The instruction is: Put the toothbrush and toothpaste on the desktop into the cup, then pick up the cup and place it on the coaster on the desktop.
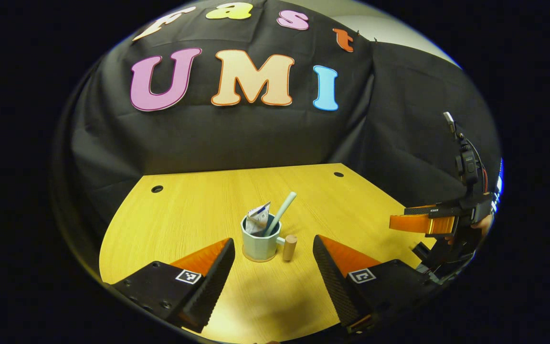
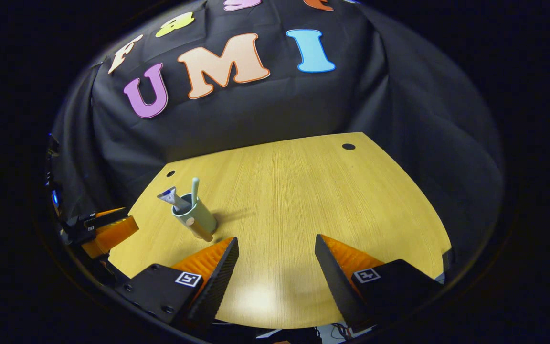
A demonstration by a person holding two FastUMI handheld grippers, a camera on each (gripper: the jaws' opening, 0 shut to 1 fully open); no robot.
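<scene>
Both tongs wide open – L (image 1: 273, 260), R (image 2: 276, 260), holding nothing, cup (image 1: 259, 243) prob. on coaster

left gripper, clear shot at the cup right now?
Probably yes. The left gripper is open, the cup stands straight ahead of the gap, bare desktop between. Its handle juts right.

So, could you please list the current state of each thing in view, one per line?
Cup: upright on a coaster, wooden handle towards the right tongs.
Toothbrush: in the cup, leaning, sticking out above the rim.
Toothpaste: in the cup, crimped end up.
Left tongs: open, empty, the cup just ahead of the gap.
Right tongs: open, empty, over bare desktop.
</scene>
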